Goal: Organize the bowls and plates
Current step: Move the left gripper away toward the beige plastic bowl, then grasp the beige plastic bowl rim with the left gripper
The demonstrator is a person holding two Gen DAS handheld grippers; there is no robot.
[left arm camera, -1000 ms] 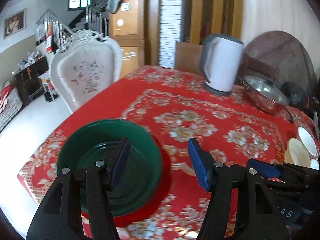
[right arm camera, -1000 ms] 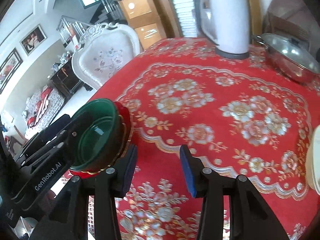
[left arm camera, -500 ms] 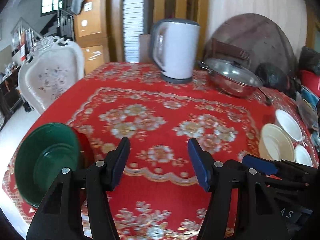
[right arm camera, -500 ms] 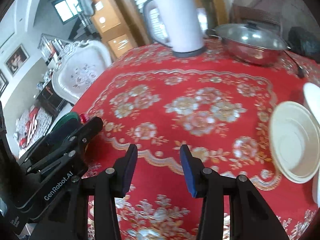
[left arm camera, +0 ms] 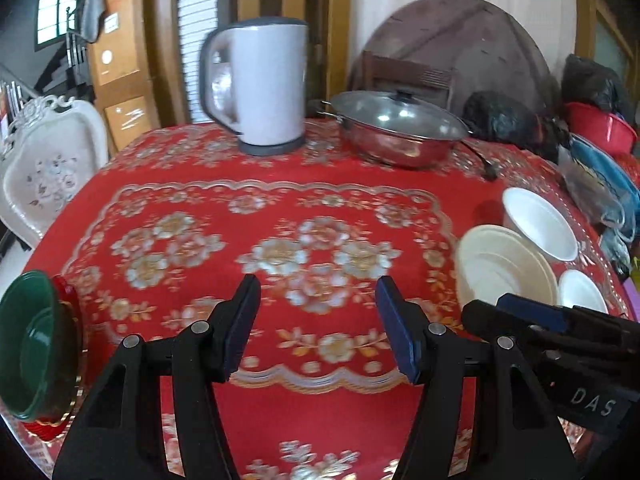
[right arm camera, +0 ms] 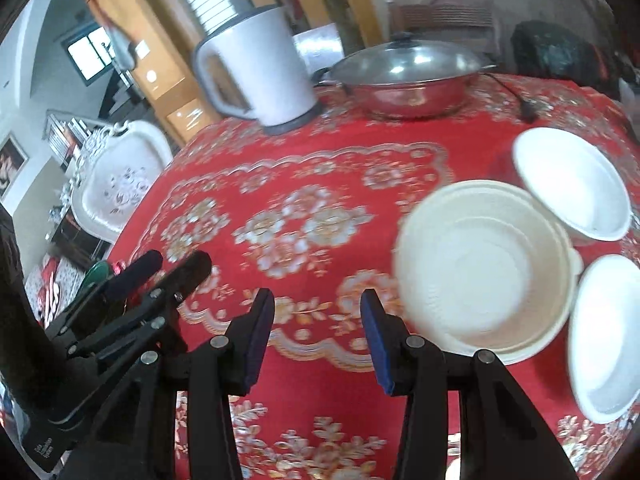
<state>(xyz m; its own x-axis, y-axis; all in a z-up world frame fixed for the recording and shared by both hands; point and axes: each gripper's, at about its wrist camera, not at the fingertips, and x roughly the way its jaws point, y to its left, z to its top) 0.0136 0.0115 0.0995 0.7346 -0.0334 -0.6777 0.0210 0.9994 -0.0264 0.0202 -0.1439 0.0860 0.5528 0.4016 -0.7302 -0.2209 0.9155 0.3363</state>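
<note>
My left gripper (left arm camera: pixel 318 322) hangs open over the red flowered tablecloth (left arm camera: pixel 280 208), nothing between its blue pads. A stack of green bowls (left arm camera: pixel 32 344) on a red plate (left arm camera: pixel 64 292) sits at the table's left edge, well left of it. My right gripper (right arm camera: pixel 318 330) is open too and holds nothing. Just right of it lies a cream plate (right arm camera: pixel 484 276), with a white bowl (right arm camera: pixel 572 184) behind it and another white bowl (right arm camera: pixel 608 336) to its right. The left wrist view shows the same cream plate (left arm camera: pixel 504 268) and white bowls (left arm camera: pixel 540 222) at the right.
A white electric kettle (left arm camera: pixel 260 84) and a lidded steel pan (left arm camera: pixel 396 128) stand at the back of the table. A black cord (left arm camera: pixel 480 158) trails from the pan. A white carved chair (left arm camera: pixel 44 168) stands beyond the left edge. Bags and a red basin (left arm camera: pixel 600 126) crowd the far right.
Both grippers have swung rightward across the table, away from the green bowls. The cream plate and white bowls have come into view. Neither gripper's opening has changed.
</note>
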